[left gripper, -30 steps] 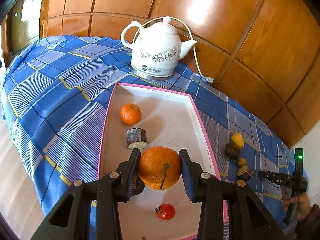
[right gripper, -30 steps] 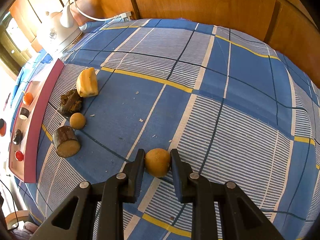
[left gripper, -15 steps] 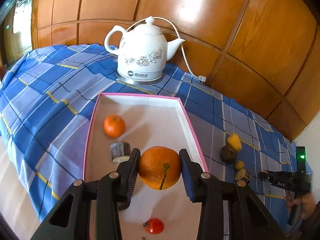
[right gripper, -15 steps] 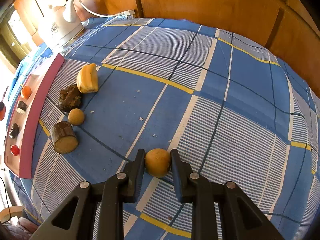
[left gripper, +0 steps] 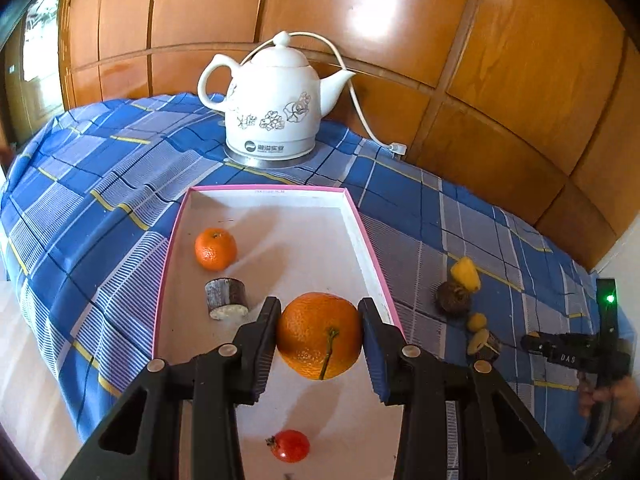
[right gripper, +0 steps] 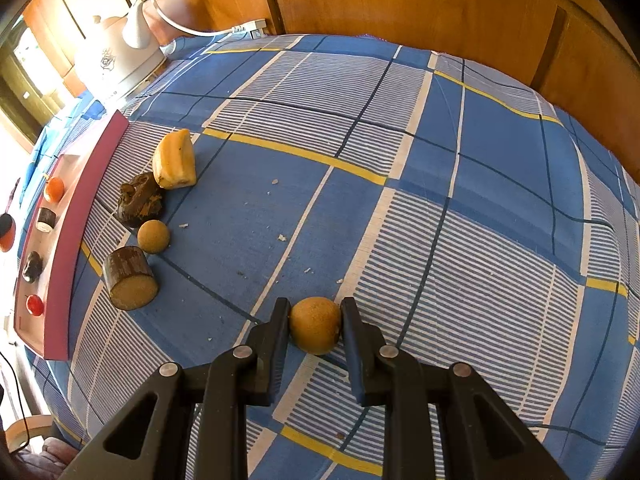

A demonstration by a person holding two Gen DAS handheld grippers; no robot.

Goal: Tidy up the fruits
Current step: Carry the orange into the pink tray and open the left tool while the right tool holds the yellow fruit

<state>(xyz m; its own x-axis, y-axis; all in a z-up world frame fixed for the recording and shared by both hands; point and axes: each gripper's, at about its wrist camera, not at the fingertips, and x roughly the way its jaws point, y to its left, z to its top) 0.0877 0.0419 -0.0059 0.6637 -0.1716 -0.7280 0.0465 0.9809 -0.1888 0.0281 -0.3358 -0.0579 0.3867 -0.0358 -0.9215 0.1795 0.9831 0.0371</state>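
Observation:
My left gripper (left gripper: 319, 338) is shut on a large orange (left gripper: 319, 335) and holds it above the pink-rimmed tray (left gripper: 372, 256). In the tray lie a small mandarin (left gripper: 215, 249), a dark cut piece (left gripper: 226, 298) and a small red fruit (left gripper: 290, 445). My right gripper (right gripper: 315, 326) is shut on a small tan round fruit (right gripper: 315, 325) just above the blue checked cloth. Left of it lie a yellow piece (right gripper: 175, 160), a dark brown lump (right gripper: 140, 200), a small tan ball (right gripper: 153, 236) and a brown cut piece (right gripper: 130, 278).
A white electric kettle (left gripper: 274, 100) with its cord stands behind the tray, against the wooden wall panels. The tray (right gripper: 60, 248) is at the left edge of the right wrist view. The right gripper (left gripper: 576, 354) shows at the left wrist view's right edge. Crumbs dot the cloth.
The left gripper has carried the orange toward the kettle and turned right over the tray. The right gripper has barely shifted and still holds the tan fruit.

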